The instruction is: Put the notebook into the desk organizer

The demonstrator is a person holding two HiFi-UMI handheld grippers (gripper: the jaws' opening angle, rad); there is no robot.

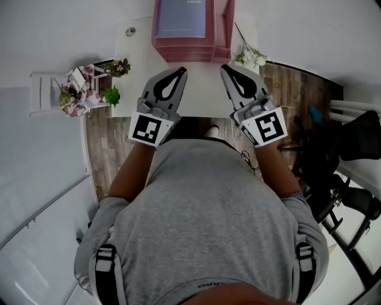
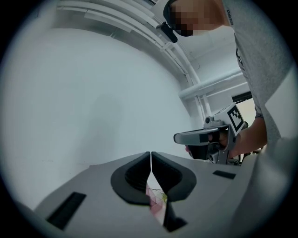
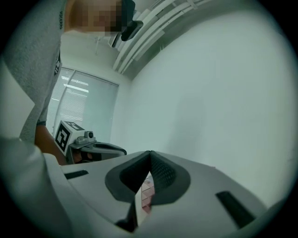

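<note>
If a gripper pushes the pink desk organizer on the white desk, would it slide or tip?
Probably slide: the pink desk organizer looks low and wide, so tipping seems unlikely. The white desk looks smooth, so it may slip easily. The notebook inside likely adds weight.

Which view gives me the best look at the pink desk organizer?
The head view: it shows the pink plastic desk organizer from above at the far edge of the white desk, a blue-grey notebook lying in it. Both gripper views face the wall, catching only a pink sliver below their jaws.
</note>
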